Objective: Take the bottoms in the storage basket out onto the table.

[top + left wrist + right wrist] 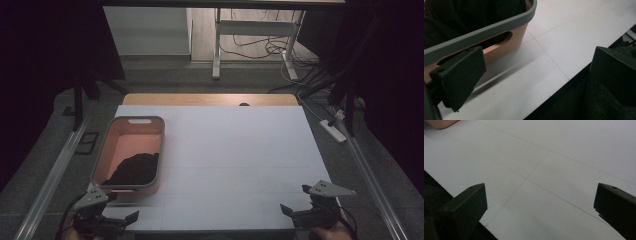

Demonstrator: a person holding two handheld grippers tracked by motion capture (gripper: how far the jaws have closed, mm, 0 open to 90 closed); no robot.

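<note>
High view: a white bench (235, 165) is sitting under dim light. A salmon-coloured basket (111, 148) with a grey rim is resting near the bench's left edge, toward the near-left corner, and a dark cloth (136, 170) is lying inside its near end. The left gripper (120, 212) is hovering at the near-left corner, just in front of the basket, with its jaws standing wide apart and nothing between them. The right gripper (295, 200) is hovering at the near-right corner, well apart from the basket, its jaws also spread wide and empty.

Left gripper view: the two black jaws are standing far apart, gripping nothing. The basket (504, 47) is sitting just beyond the left jaw, its handle slot facing the camera, with the dark cloth (461, 15) bunched inside. The bench's near edge (549, 97) is running diagonally between the jaws.

Right gripper view: both jaws are standing wide apart above bare white bench (544, 165), touching nothing. A corner of the basket (441, 123) is peeking in at the top left.
</note>
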